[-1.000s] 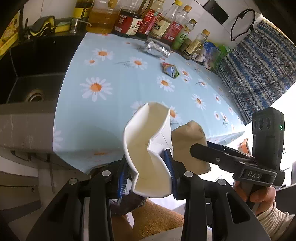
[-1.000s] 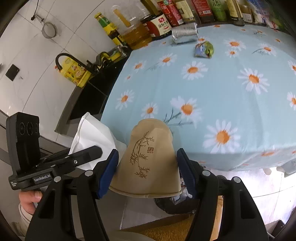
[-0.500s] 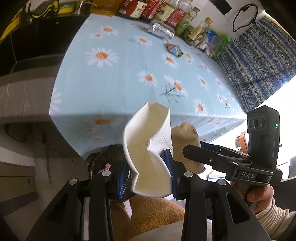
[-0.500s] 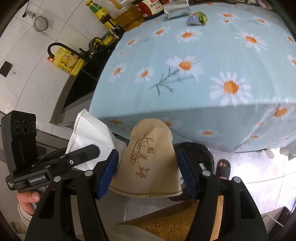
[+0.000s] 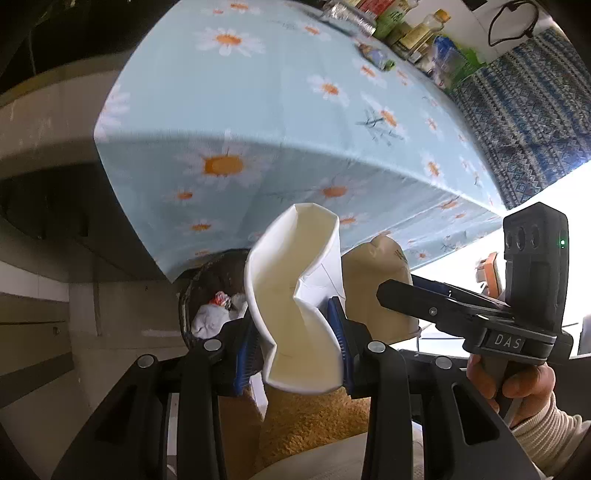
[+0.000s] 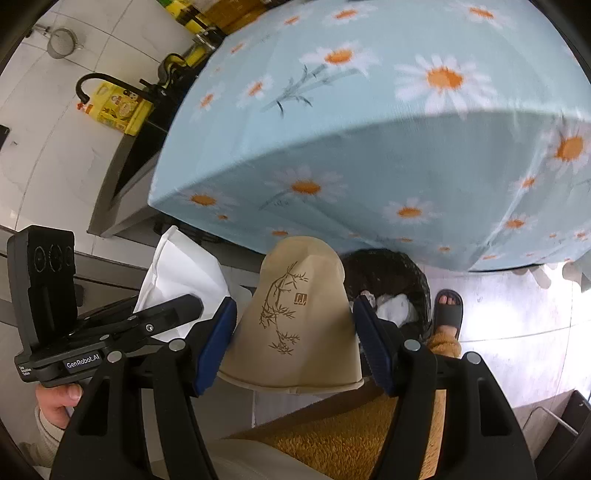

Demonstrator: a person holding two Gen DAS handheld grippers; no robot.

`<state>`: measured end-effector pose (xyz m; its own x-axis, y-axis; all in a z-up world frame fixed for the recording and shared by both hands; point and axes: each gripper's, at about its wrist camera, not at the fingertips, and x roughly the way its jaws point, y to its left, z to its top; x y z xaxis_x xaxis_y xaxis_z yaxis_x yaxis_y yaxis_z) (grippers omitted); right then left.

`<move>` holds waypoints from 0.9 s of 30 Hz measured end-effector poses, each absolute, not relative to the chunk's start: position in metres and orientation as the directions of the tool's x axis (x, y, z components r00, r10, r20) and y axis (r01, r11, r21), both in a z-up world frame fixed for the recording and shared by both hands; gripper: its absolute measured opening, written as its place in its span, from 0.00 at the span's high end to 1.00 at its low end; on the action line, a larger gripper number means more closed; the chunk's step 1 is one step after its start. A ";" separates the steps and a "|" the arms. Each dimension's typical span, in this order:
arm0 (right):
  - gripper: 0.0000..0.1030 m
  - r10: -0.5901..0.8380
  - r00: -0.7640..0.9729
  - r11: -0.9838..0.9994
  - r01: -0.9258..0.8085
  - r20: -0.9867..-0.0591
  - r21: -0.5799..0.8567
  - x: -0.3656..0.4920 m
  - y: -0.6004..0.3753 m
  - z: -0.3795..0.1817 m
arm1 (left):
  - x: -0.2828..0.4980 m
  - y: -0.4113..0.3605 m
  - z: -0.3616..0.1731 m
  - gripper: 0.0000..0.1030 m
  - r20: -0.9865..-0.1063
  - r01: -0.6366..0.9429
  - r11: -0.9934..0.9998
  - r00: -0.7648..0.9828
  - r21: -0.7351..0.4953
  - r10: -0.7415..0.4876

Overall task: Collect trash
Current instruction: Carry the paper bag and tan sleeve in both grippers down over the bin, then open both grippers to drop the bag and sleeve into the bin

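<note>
My left gripper (image 5: pixel 295 334) is shut on a crushed white paper cup (image 5: pixel 295 295), held below the table edge, near a dark trash bin (image 5: pixel 207 295) with white waste in it. My right gripper (image 6: pixel 293 339) is shut on a tan paper cup (image 6: pixel 295 317) with a brown bamboo print, just left of the same bin (image 6: pixel 399 280). The tan cup (image 5: pixel 373 280) and right gripper show to the right in the left wrist view. The white cup (image 6: pixel 181 273) and left gripper show to the left in the right wrist view.
The table with the blue daisy cloth (image 5: pixel 258 122) hangs over the bin. A small wrapper (image 5: pixel 376 57), a foil piece and bottles (image 5: pixel 406 33) sit at its far side. A sink counter (image 6: pixel 122 177) is left. A sandalled foot (image 6: pixel 448 310) stands beside the bin.
Both grippers have dropped from table height to below the table edge, still holding their cups. The trash bin has come into view under the table.
</note>
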<state>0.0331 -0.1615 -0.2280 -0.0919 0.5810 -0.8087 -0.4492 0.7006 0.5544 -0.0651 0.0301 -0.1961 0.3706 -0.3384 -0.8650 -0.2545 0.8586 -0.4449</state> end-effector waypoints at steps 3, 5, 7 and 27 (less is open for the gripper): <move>0.37 0.571 -0.106 0.706 -0.444 -0.814 0.553 0.032 -0.162 -0.236 | -0.065 0.028 -0.206 0.67 -0.872 -0.264 0.857 0.349 -0.442 -0.342; 0.37 0.565 -0.112 0.710 -0.440 -0.818 0.550 0.032 -0.162 -0.240 | -0.066 0.026 -0.213 0.67 -0.877 -0.270 0.856 0.336 -0.440 -0.345; 0.37 0.560 -0.118 0.713 -0.435 -0.820 0.550 0.032 -0.163 -0.245 | -0.067 0.025 -0.220 0.67 -0.881 -0.279 0.854 0.321 -0.439 -0.348; 0.35 0.539 -0.173 0.713 -0.427 -0.824 0.556 0.045 -0.150 -0.270 | -0.058 0.029 -0.261 0.63 -0.903 -0.358 0.832 0.246 -0.423 -0.353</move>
<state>0.0453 -0.1498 -0.2696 -0.1729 0.5389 -0.8244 -0.4275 0.7130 0.5557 -0.0575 0.0289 -0.2611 0.2458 -0.3526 -0.9029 -0.3583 0.8325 -0.4226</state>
